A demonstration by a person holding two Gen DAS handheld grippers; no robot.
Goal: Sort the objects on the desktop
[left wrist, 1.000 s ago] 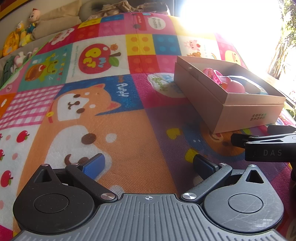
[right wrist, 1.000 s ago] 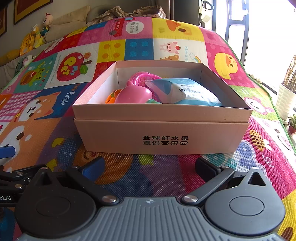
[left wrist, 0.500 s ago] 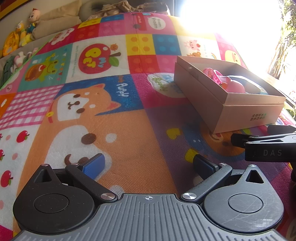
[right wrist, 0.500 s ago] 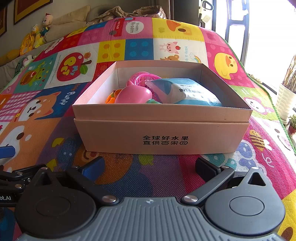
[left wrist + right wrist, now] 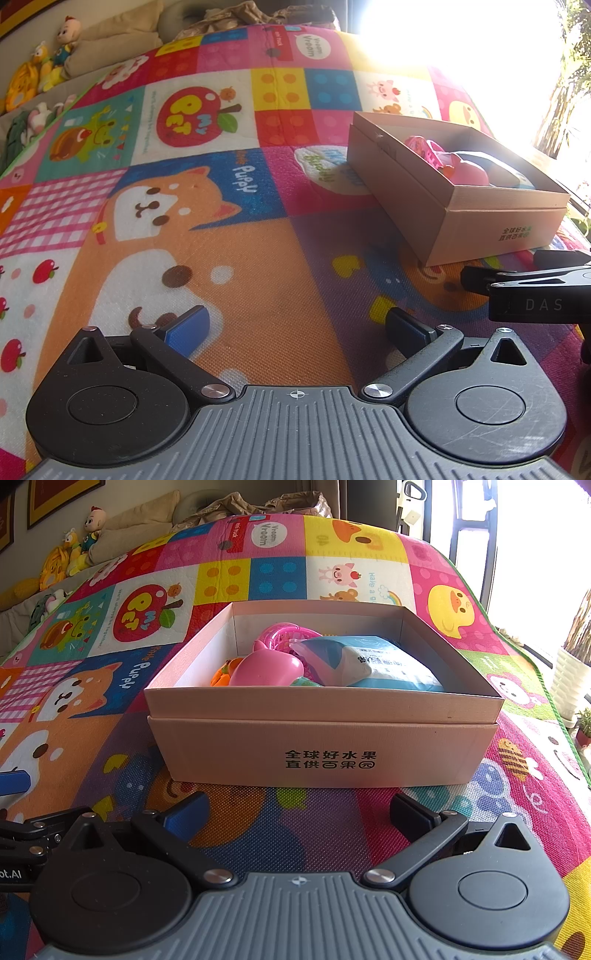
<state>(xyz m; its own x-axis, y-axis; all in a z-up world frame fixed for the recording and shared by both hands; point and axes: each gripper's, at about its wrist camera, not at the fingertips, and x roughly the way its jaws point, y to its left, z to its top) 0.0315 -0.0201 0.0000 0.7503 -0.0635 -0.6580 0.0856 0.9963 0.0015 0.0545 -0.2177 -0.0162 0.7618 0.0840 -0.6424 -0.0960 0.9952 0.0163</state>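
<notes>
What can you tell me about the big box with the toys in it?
The cardboard box is pale pinkish-tan, open on top, white inside, with a step line around its walls and black printed characters on the front. It sits flat on the colourful play mat, just ahead of the right gripper, which does not touch it. Inside lie a pink rounded toy, a pink basket-like toy, something orange and a blue-and-white packet.

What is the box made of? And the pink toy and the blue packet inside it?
The box looks like matte cardboard: flat folded walls, thin straight edges, printed letters. The pink toy seems to be hard plastic, smooth and glossy with a shine spot. The blue packet looks like thin soft plastic film, since it crinkles and has a pinched, sealed end.
</notes>
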